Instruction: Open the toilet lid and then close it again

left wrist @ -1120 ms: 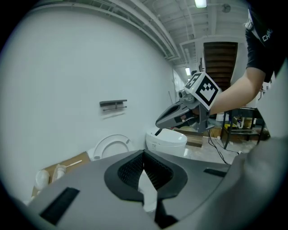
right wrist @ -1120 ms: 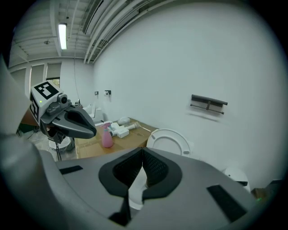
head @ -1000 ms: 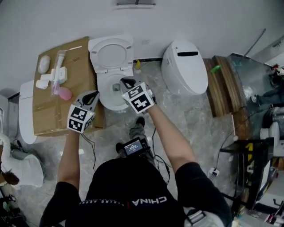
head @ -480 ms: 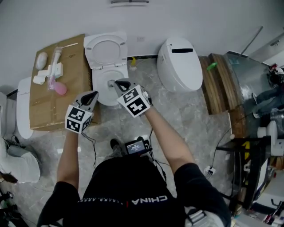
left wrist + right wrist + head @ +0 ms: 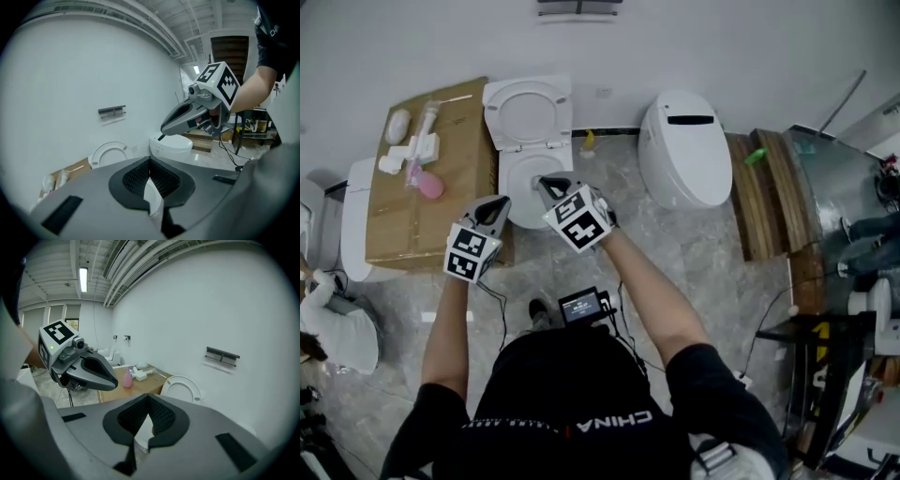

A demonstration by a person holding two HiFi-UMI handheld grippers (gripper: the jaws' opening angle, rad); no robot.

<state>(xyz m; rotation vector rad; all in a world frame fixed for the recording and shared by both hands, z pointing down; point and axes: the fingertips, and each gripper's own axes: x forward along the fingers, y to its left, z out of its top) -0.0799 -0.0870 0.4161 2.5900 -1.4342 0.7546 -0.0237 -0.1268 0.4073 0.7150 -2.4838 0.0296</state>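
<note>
The white toilet stands against the far wall with its lid (image 5: 528,112) raised and its bowl (image 5: 521,178) uncovered. My right gripper (image 5: 546,185) hangs over the bowl's front right part, shut and holding nothing. My left gripper (image 5: 498,206) is just left of the bowl's front, also shut and empty. In the left gripper view the raised lid (image 5: 108,153) shows beyond my closed left gripper (image 5: 150,162), with the right gripper (image 5: 162,136) crossing from the right. The right gripper view shows the lid (image 5: 183,389) ahead and the left gripper (image 5: 112,380) at the left.
A cardboard box (image 5: 441,202) with a pink bottle (image 5: 431,187) and white fittings stands left of the toilet. A second, closed toilet (image 5: 684,150) is to the right. Wooden boards (image 5: 764,187) and metal racks sit further right, another white fixture (image 5: 356,220) at the far left.
Both grippers have drawn back slightly from the toilet, jaws still shut. The lid stays raised. The person's feet have shifted back.
</note>
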